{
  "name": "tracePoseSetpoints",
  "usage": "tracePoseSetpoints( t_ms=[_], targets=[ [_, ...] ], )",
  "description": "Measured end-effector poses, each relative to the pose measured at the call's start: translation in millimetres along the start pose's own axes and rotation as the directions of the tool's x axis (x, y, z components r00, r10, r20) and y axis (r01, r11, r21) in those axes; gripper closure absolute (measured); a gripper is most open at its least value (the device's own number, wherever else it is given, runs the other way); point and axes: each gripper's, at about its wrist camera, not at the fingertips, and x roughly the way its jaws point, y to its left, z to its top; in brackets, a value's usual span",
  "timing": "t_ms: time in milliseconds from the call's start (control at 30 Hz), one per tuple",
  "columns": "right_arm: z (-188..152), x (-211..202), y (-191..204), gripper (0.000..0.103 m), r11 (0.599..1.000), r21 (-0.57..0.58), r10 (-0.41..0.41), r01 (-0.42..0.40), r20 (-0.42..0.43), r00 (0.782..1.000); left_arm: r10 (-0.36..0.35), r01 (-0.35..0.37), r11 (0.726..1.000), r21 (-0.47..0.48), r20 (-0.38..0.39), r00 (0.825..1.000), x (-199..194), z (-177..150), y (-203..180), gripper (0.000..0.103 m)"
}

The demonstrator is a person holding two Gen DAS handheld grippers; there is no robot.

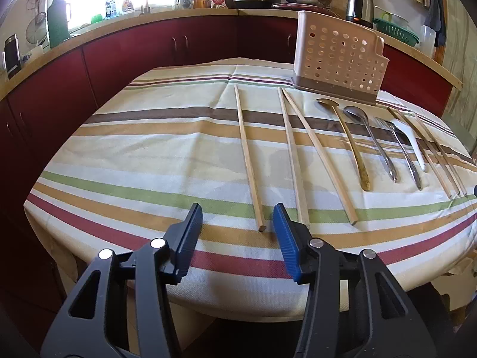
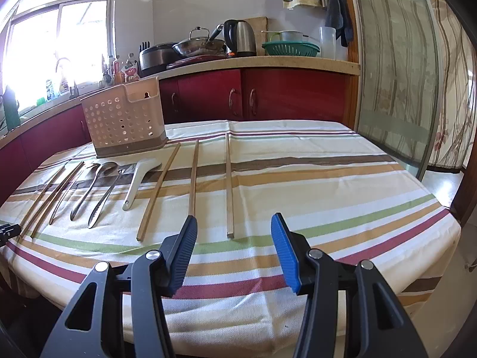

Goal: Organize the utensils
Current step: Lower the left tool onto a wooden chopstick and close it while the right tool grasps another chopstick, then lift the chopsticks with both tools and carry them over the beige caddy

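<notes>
Our left gripper [image 1: 238, 213] hangs with jaws apart, empty; a wooden chopstick [image 1: 248, 158] ends just ahead between its tips. Our right gripper [image 2: 234, 223] likewise gapes empty, another chopstick [image 2: 229, 183] ending just ahead. Further out on the striped desk [image 1: 149, 149]: spoons [image 1: 369, 140], then the perforated holder [image 1: 337, 56].

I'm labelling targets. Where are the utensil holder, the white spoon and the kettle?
utensil holder [image 2: 125, 122]: right wrist view, perforated front wall.
white spoon [image 2: 137, 179]: right wrist view, mid-handle.
kettle [image 2: 243, 37]: right wrist view, steel body.

Woven striped tablecloth [image 1: 149, 149], wooden chopsticks [image 1: 249, 161], glossy metal spoon [image 1: 372, 140], perforated plastic holder [image 1: 337, 56]
</notes>
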Motion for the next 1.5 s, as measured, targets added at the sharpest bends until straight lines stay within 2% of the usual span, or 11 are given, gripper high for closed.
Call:
tracePoseSetpoints(
  t_ms=[167,233,300,433,533,767,833,900,1000,1233,1500],
  targets=[
    [-1.7,0.6,-0.8,0.054,1.000,-0.001,0.005,-0.005,0.000,1.000,-0.021,0.021,1.000,0.016,0.011,1.000,-0.7,-0.6,-2.5,0.067],
    [-2.6,1.8,-1.0,0.055,1.000,0.000,0.008,-0.008,-0.003,1.000,-0.029,0.029,0.999,0.023,0.013,0.999,-1.2,-0.6,-3.6,0.077],
    [-3.1,3.4,-1.1,0.058,1.000,0.004,0.013,-0.013,-0.005,1.000,-0.034,0.033,0.999,0.021,0.013,0.999,-1.3,-0.8,-4.2,0.081],
    [-6.5,5.6,-0.8,0.061,1.000,0.002,0.011,-0.011,-0.011,1.000,-0.049,0.049,0.999,0.013,0.012,0.999,-1.4,-0.4,-2.6,0.096],
    [-7.4,8.3,-1.3,0.068,1.000,0.013,0.025,-0.025,-0.020,0.999,-0.042,0.041,0.999,0.015,0.013,0.999,-1.2,-0.5,-1.5,0.096],
    [-6.4,19.9,4.7,0.077,1.000,-0.007,0.022,-0.022,-0.024,0.999,-0.037,0.037,0.999,0.008,0.014,0.999,-1.0,-0.4,0.6,0.097],
    [-8.1,25.7,4.8,0.083,1.000,-0.008,0.019,-0.020,-0.040,0.999,-0.033,0.033,0.999,0.005,0.017,0.999,-1.1,-0.2,1.9,0.097],
    [-10.4,28.7,4.2,0.093,1.000,-0.003,0.025,-0.025,-0.042,0.999,-0.031,0.031,1.000,0.005,0.017,0.999,-0.9,0.3,2.1,0.097],
    [-10.0,27.3,5.4,0.096,1.000,-0.006,0.024,-0.024,-0.039,0.999,-0.033,0.033,0.999,0.003,0.021,0.999,-1.6,0.7,2.6,0.097],
    [8.8,-5.1,7.3,0.096,1.000,-0.022,0.013,-0.011,0.065,0.998,-0.041,0.041,0.999,-0.002,0.066,0.997,-13.7,7.3,4.1,0.097],
    [43.2,-50.3,13.0,0.096,0.999,-0.035,0.027,-0.021,0.205,0.978,-0.040,0.040,0.999,-0.001,0.166,0.985,-47.8,26.4,5.1,0.097]
  ],
)
